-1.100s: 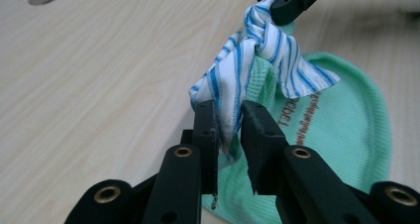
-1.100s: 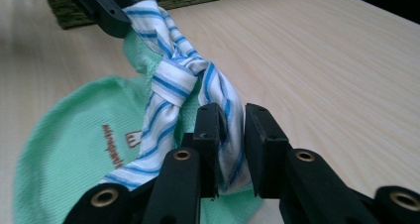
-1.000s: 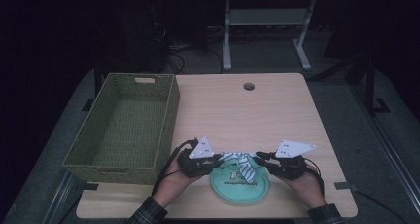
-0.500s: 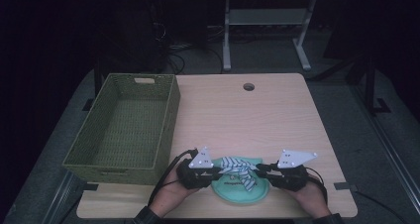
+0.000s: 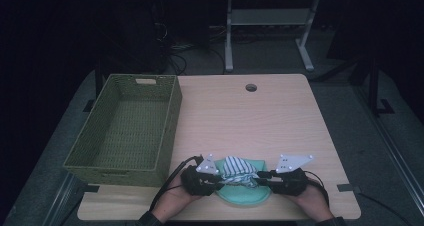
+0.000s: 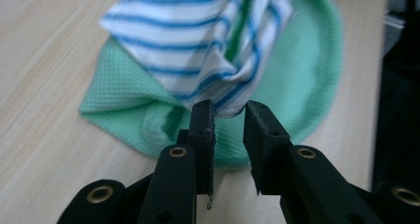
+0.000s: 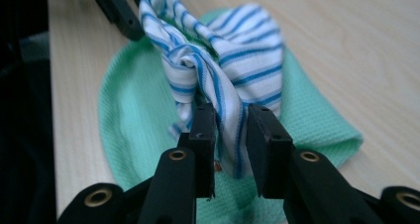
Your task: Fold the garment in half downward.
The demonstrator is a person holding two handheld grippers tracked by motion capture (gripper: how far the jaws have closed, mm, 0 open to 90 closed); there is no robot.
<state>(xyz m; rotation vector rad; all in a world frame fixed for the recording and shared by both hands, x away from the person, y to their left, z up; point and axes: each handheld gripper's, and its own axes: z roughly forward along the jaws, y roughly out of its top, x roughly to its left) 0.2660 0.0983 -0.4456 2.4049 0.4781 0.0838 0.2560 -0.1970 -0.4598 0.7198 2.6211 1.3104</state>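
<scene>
From the high view, the striped cloth [image 5: 237, 169] lay on a green cloth [image 5: 246, 192] at the table's [image 5: 240, 121] near edge, beside the wicker basket [image 5: 125, 128].

In the left gripper view, the left gripper [image 6: 229, 116] had just been opening, its jaws apart with a cloth corner at their tips, seemingly let go.

In the right gripper view, the right gripper [image 7: 231, 119] pinched a fold of the striped cloth.

It looked like laying or folding; next, probably freeing the right side.

One striped cloth [image 5: 235, 168] and one green cloth [image 5: 250, 195] lie on the single tabletop [image 5: 240, 121]. One woven basket [image 5: 125, 131] stands there too. Two hand-held grippers: left hand-held gripper [image 5: 216, 178], right hand-held gripper [image 5: 261, 178].
</scene>
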